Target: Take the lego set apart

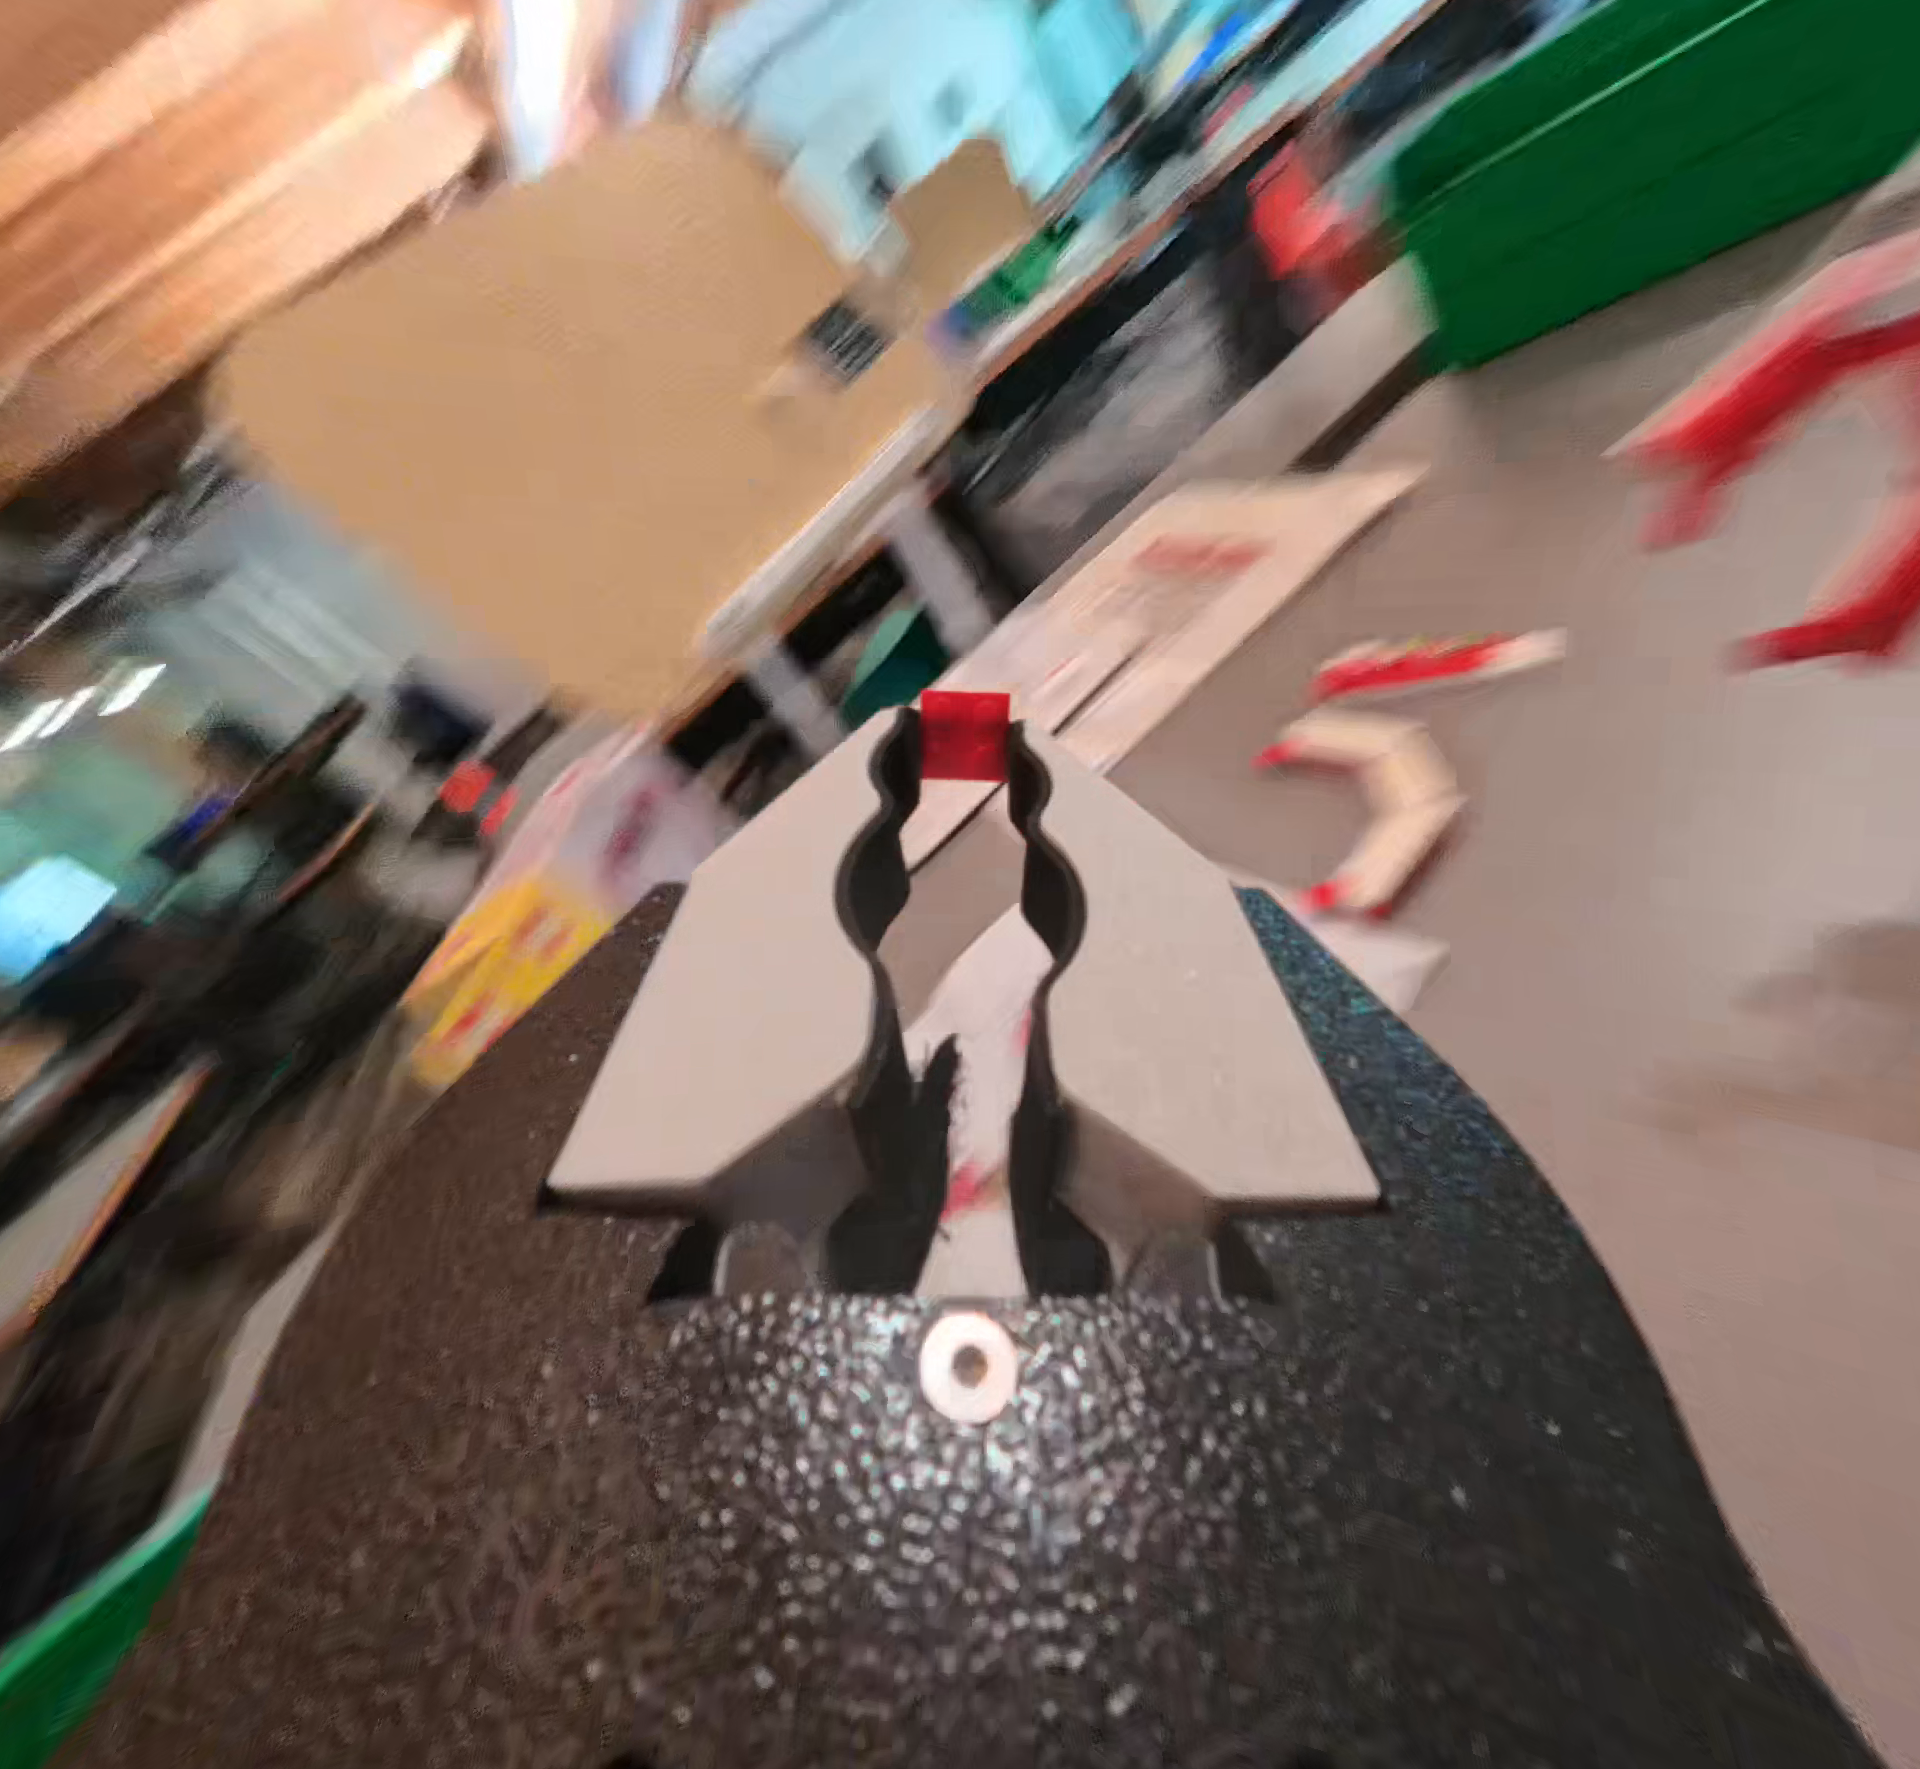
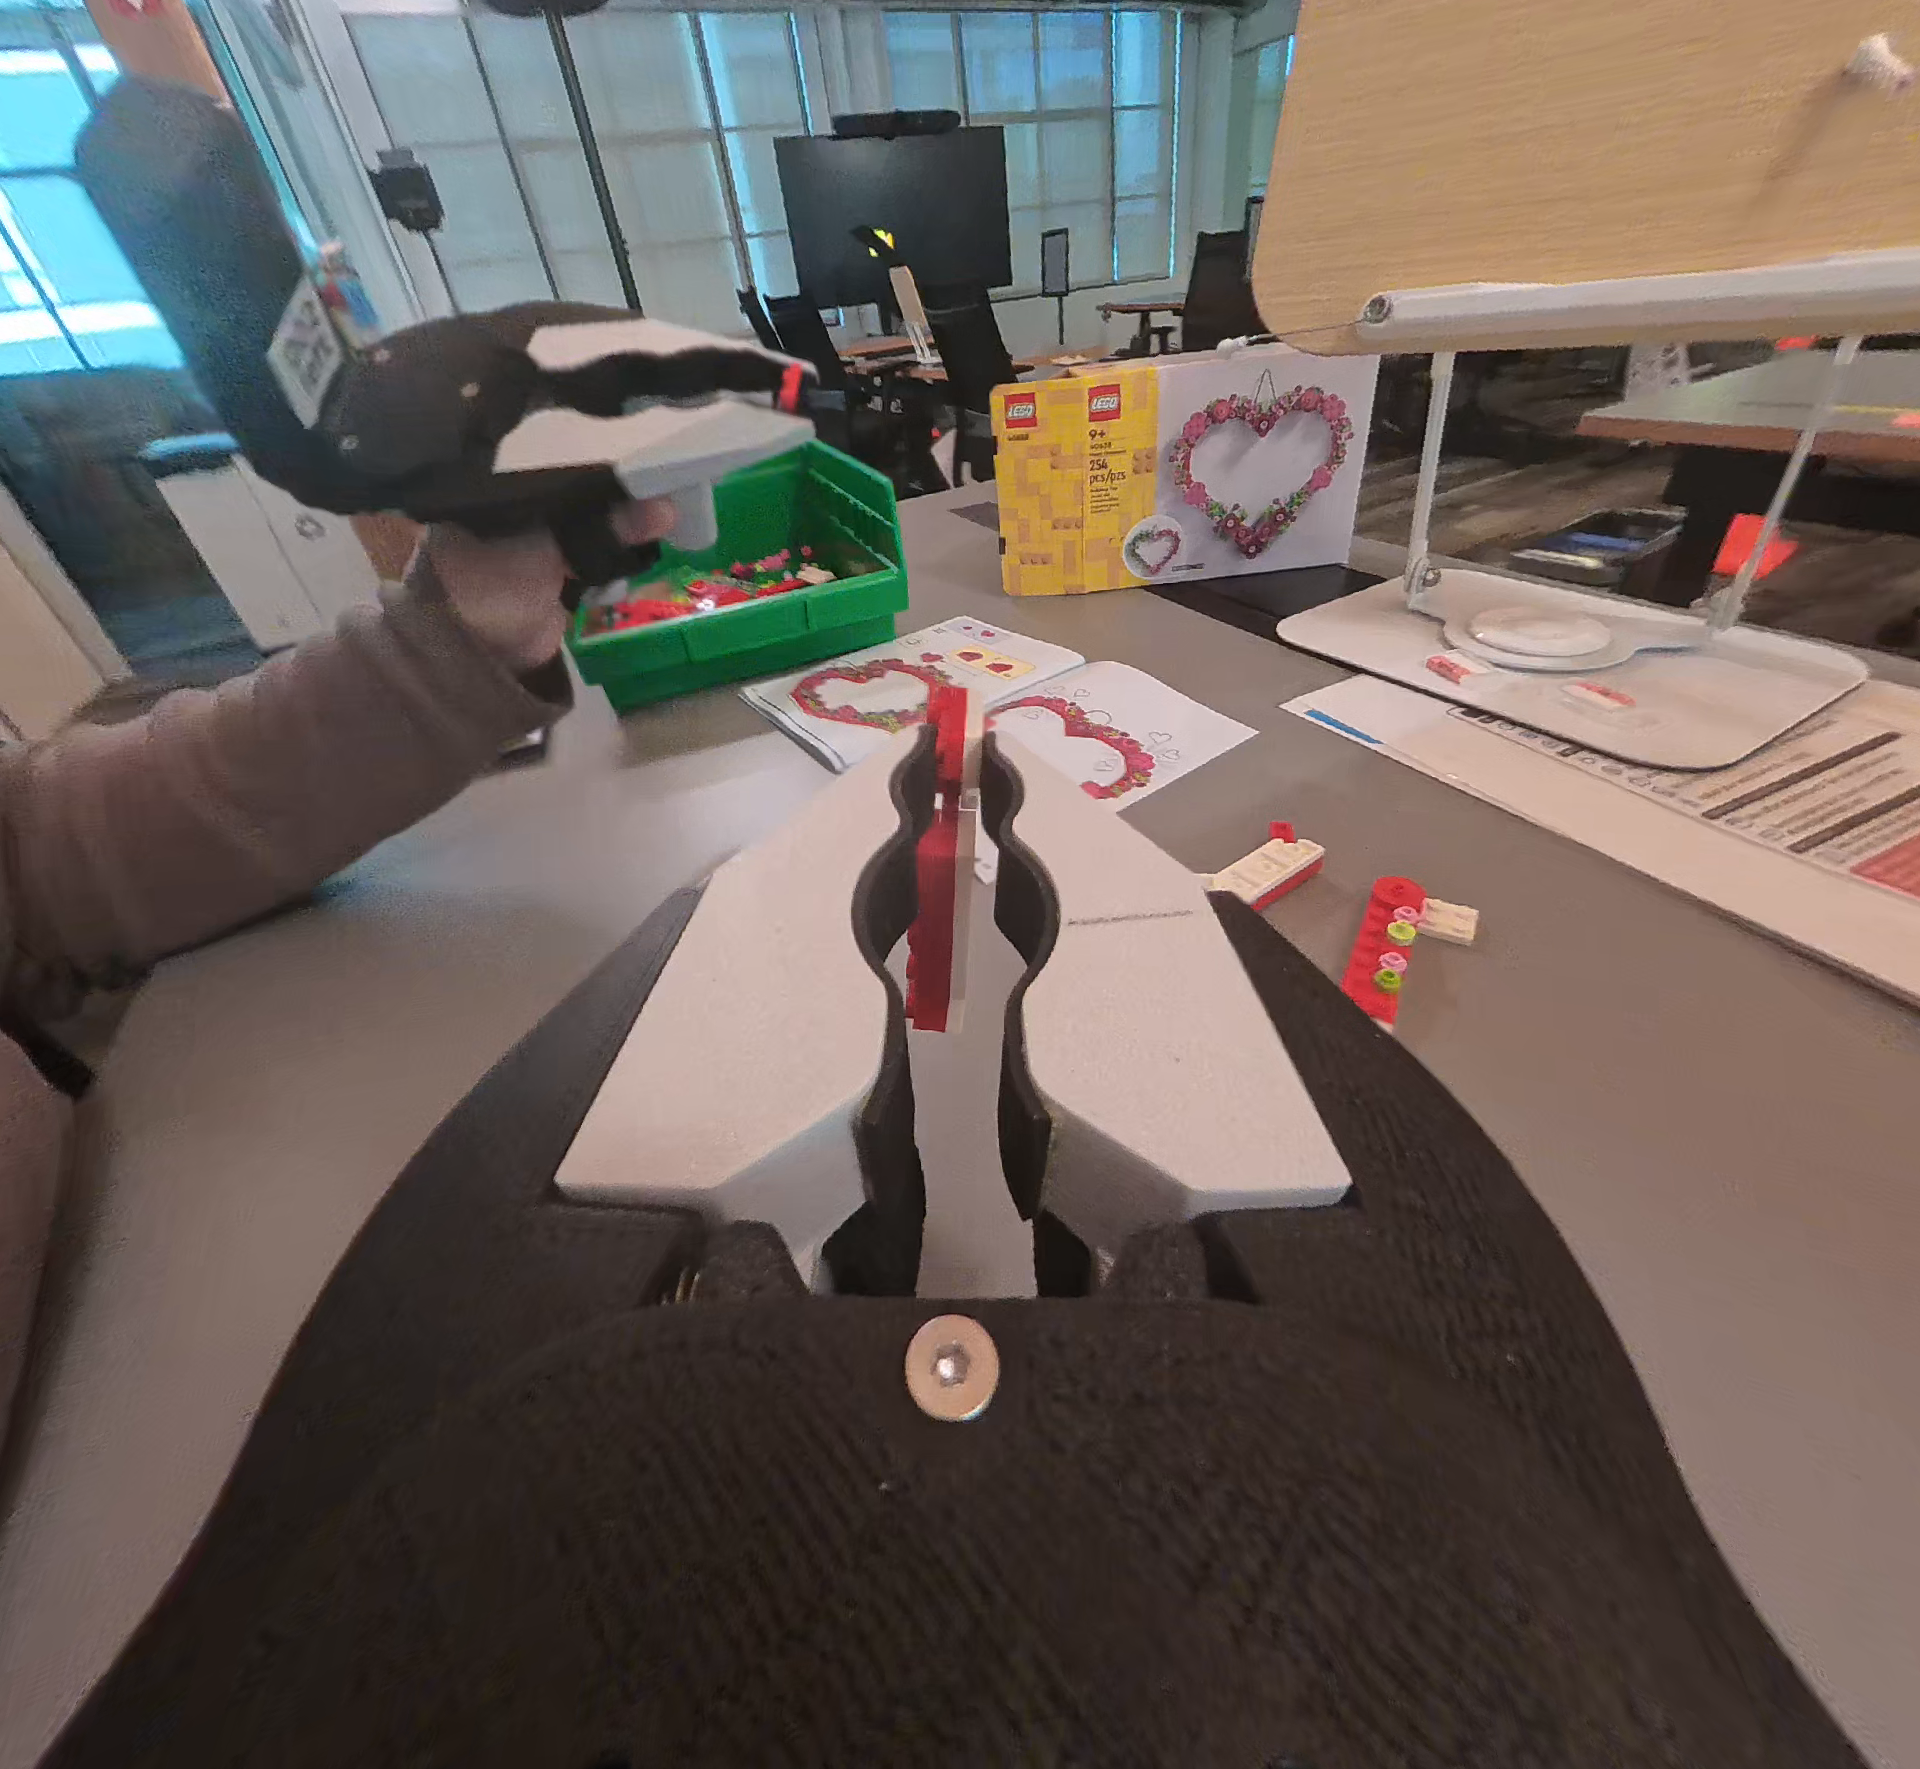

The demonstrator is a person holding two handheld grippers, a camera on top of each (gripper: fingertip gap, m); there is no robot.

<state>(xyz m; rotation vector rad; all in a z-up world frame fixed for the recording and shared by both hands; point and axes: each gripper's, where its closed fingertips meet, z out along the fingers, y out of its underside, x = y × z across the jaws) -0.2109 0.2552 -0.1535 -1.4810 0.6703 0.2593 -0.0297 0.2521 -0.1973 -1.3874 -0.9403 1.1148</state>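
My left gripper [image 1: 964, 737] is shut on a small red lego piece [image 1: 964, 732] at its fingertips, held in the air; its view is motion-blurred. It also shows in the right wrist view [image 2: 790, 389], raised above the green bin [image 2: 769, 618], with the red piece [image 2: 793, 381] at its tip. My right gripper [image 2: 951, 753] is shut on a red and white lego segment [image 2: 940, 888] that stands on edge between the fingers, above the table. Two loose lego segments lie on the grey table to the right: a white and red one [image 2: 1268, 867] and a red strip with small studs [image 2: 1382, 940].
The green bin holds several loose lego pieces. Open instruction booklets [image 2: 997, 711] lie behind my right gripper. The lego box [image 2: 1174, 472] stands at the back. A white lamp base [image 2: 1558, 670] and printed sheets [image 2: 1662, 805] sit at the right. A person's sleeve [image 2: 208, 784] comes from the left.
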